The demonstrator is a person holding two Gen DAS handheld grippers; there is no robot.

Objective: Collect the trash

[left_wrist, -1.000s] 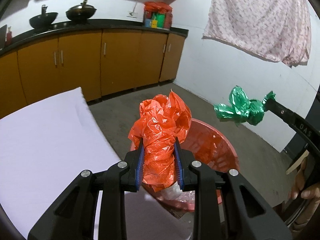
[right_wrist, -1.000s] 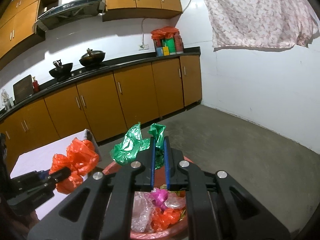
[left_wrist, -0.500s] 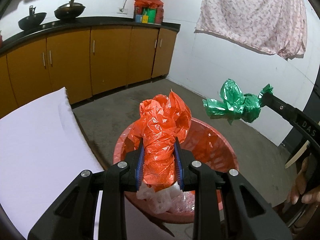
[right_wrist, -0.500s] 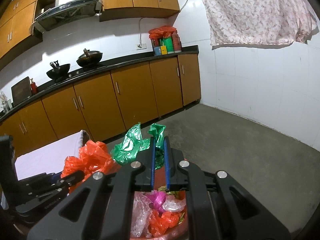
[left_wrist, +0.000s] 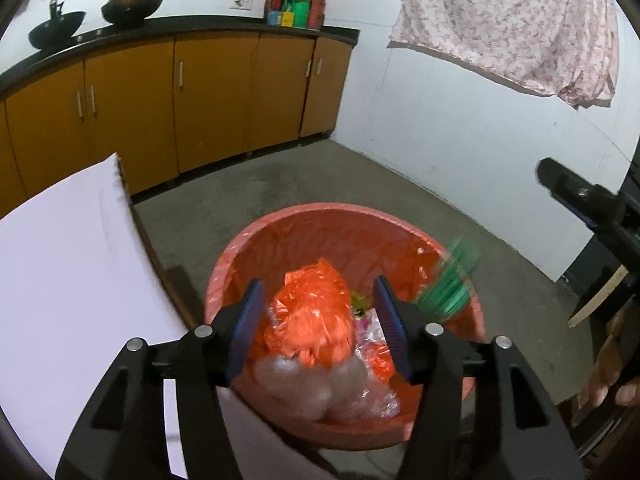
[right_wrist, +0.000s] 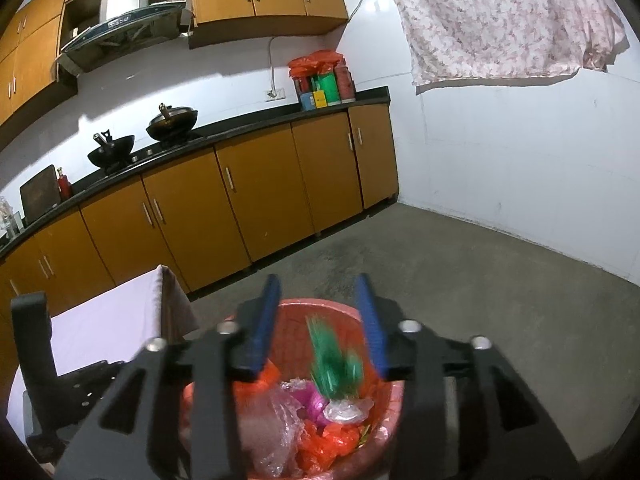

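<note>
Two black woks [right_wrist: 144, 136] sit on the dark countertop above orange wooden cabinets [right_wrist: 248, 196] (a pink floral cloth [right_wrist: 504, 20] hangs on the white wall).

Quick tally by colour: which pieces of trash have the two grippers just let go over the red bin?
Orange plastic bag: 1, below the left gripper's opening jaws.
Green plastic bag: 1, blurred, below the right gripper's opening jaws.
Total: 2, both at the red bin.

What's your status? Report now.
Left gripper and right gripper just opened. Orange bag and green bag dropping into red bin. Nothing in the way.
</note>
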